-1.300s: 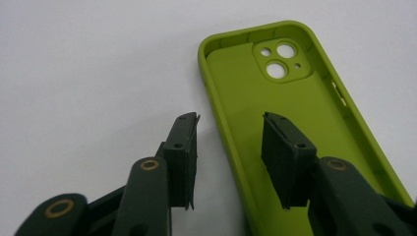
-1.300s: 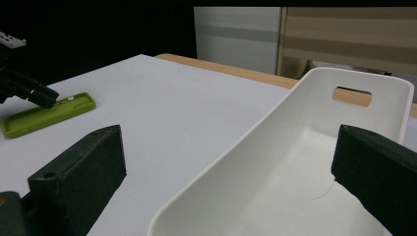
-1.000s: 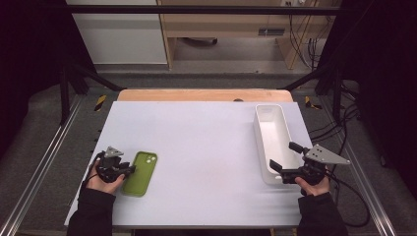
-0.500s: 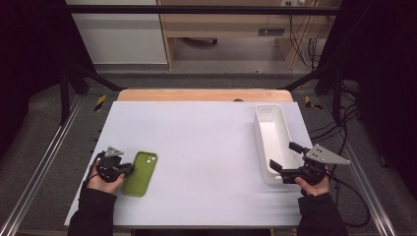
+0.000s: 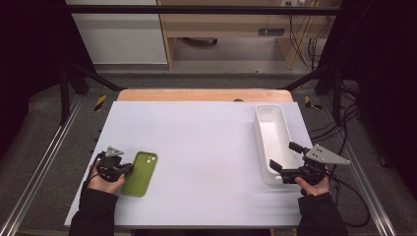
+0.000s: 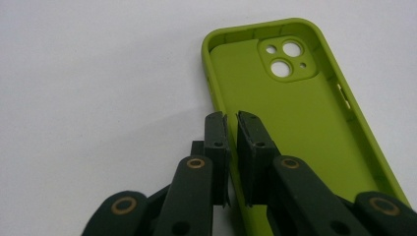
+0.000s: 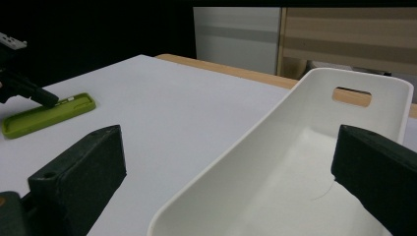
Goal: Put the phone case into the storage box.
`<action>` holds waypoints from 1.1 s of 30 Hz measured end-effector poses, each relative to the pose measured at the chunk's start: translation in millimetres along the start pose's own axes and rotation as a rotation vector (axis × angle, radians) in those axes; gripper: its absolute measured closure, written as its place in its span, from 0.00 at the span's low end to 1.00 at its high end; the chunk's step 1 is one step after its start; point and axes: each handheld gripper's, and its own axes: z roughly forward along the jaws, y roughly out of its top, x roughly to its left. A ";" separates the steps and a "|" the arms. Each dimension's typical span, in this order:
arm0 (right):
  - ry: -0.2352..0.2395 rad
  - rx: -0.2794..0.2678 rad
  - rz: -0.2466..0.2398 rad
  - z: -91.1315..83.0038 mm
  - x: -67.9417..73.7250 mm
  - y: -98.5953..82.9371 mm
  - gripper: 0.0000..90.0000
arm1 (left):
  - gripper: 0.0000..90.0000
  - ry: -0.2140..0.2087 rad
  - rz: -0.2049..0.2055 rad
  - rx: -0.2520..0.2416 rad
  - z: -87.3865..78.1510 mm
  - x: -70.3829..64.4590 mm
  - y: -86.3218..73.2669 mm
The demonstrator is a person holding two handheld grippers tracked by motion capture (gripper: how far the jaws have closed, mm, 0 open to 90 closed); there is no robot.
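Note:
A lime green phone case (image 5: 140, 172) (image 6: 295, 113) lies open side up on the white table near its front left. My left gripper (image 5: 129, 168) (image 6: 231, 123) has its two jaws pinched on the case's left wall, near the case's middle. In the right gripper view the case (image 7: 46, 115) lies far off at the left, with the left gripper (image 7: 29, 91) on it. At the right stands a long white bin (image 5: 268, 110) (image 7: 373, 81), with nothing in it. My right gripper (image 5: 282, 156) (image 7: 228, 147) is open, its jaws wide apart at the bin's near end, touching nothing.
The white table top (image 5: 206, 137) ends in a wooden strip (image 5: 201, 95) at the far edge. Metal rails (image 5: 44, 162) run along both sides, and cables (image 5: 354, 196) trail off at the right. Dark floor and cabinets lie beyond.
My left gripper has edged a little to the right against the case. The case, the bin and the right gripper stay where they were.

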 end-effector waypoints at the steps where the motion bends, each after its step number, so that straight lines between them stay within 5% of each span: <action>1: 0.000 -0.001 0.000 0.0 0.0 0.0 0.00 | 0.93 0.000 0.000 0.000 0.0 0.0 0.0; 25: -0.001 -0.001 -0.001 -0.2 -0.4 0.1 0.00 | 0.98 0.024 0.006 -0.009 -0.8 -0.5 0.5; 33: -0.002 -0.003 0.001 -0.9 -0.5 0.3 0.00 | 0.99 0.013 -0.003 -0.056 -11.4 0.3 3.7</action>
